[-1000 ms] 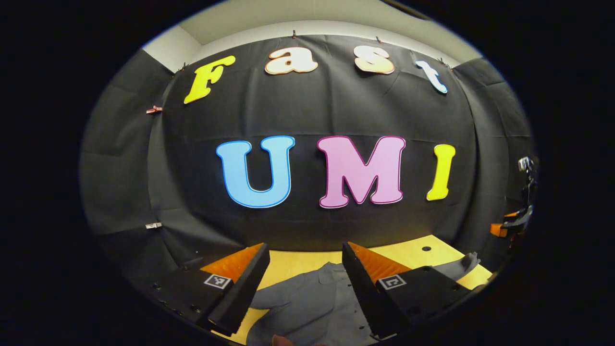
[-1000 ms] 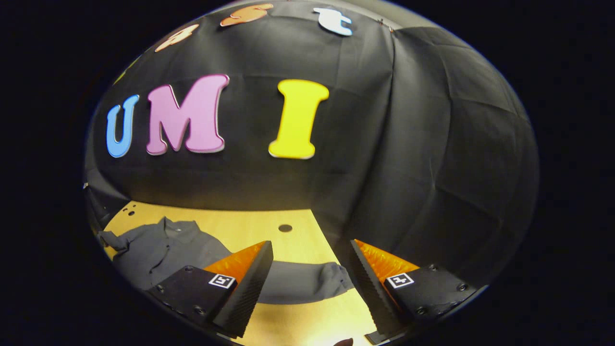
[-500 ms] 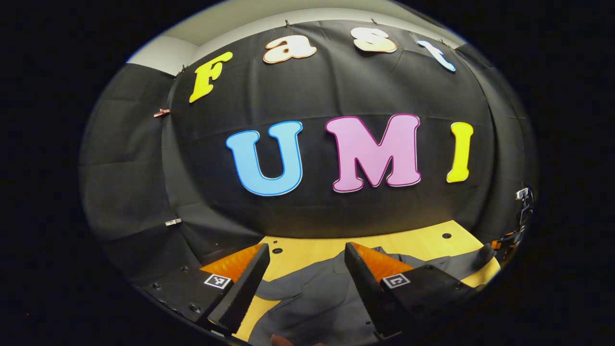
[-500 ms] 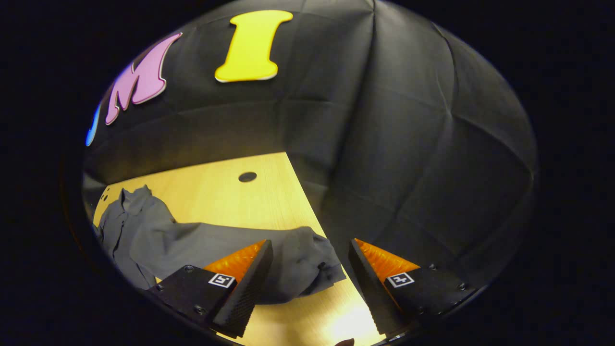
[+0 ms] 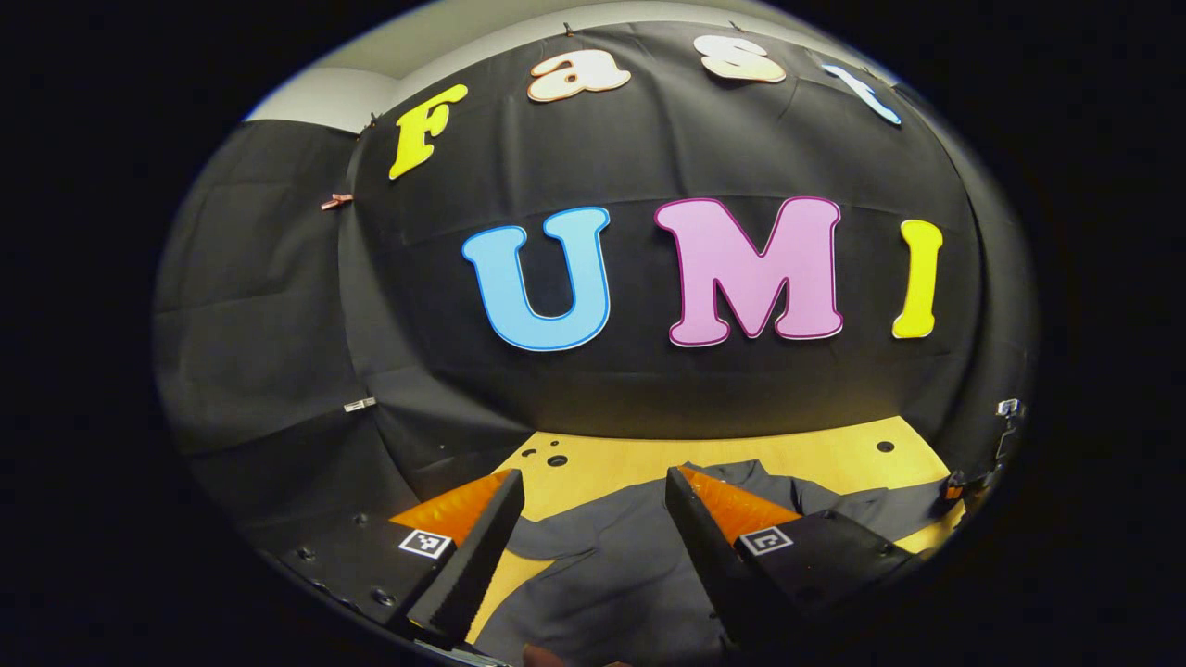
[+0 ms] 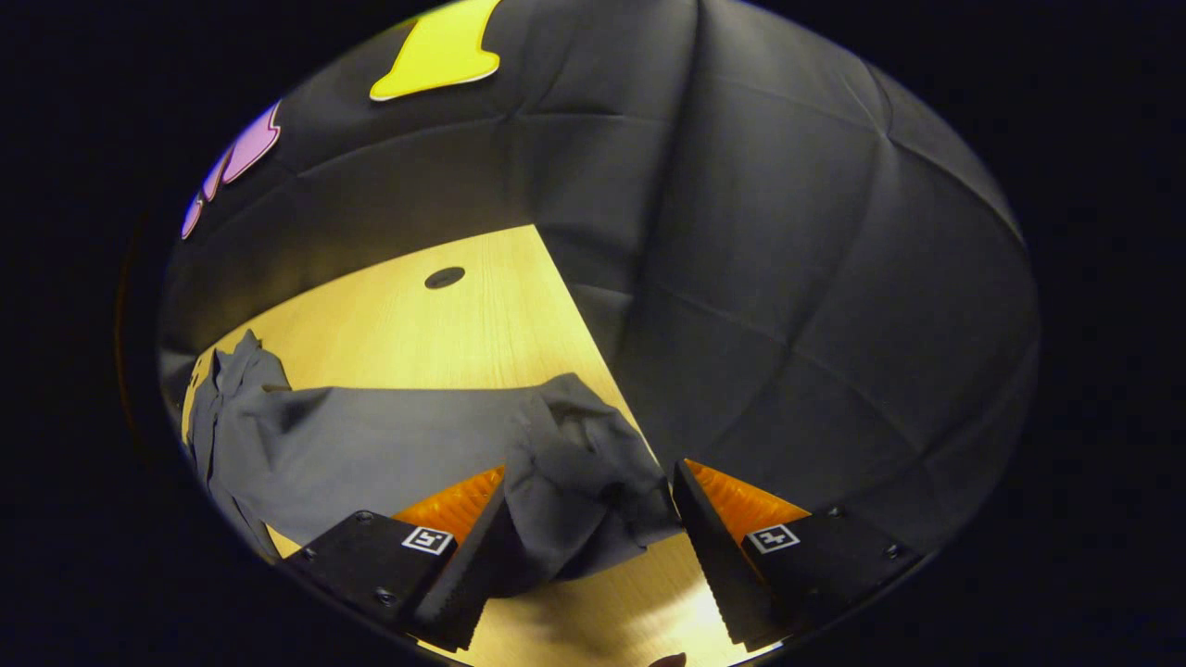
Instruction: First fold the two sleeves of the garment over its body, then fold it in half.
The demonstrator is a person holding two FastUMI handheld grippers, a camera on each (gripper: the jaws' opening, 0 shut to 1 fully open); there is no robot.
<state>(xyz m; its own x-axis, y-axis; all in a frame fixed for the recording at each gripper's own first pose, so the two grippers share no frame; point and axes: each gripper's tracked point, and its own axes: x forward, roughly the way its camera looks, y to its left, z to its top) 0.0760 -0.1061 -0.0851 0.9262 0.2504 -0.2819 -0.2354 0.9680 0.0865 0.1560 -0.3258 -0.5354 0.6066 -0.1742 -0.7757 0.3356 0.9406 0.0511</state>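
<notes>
A grey shirt (image 5: 602, 574) lies spread on the yellow wooden table (image 5: 611, 463). In the left gripper view my left gripper (image 5: 588, 537) hangs open above the shirt's body, with the collar (image 5: 741, 472) just beyond its fingers. A sleeve stretches off to the right. In the right gripper view the shirt's long sleeve (image 6: 389, 445) runs across the table, and its crumpled cuff end (image 6: 584, 482) lies between the open fingers of my right gripper (image 6: 593, 528). The fingers are spread wide and do not press on the cloth.
The table's right edge (image 6: 574, 315) meets the black cloth wall close beside the cuff. A dark round hole (image 6: 445, 277) sits in the tabletop behind the sleeve. More small holes (image 5: 554, 459) lie at the table's far left corner.
My right gripper has tipped down and moved forward, so the cuff now lies between its fingers. My left gripper has tilted down slightly over the shirt body.
</notes>
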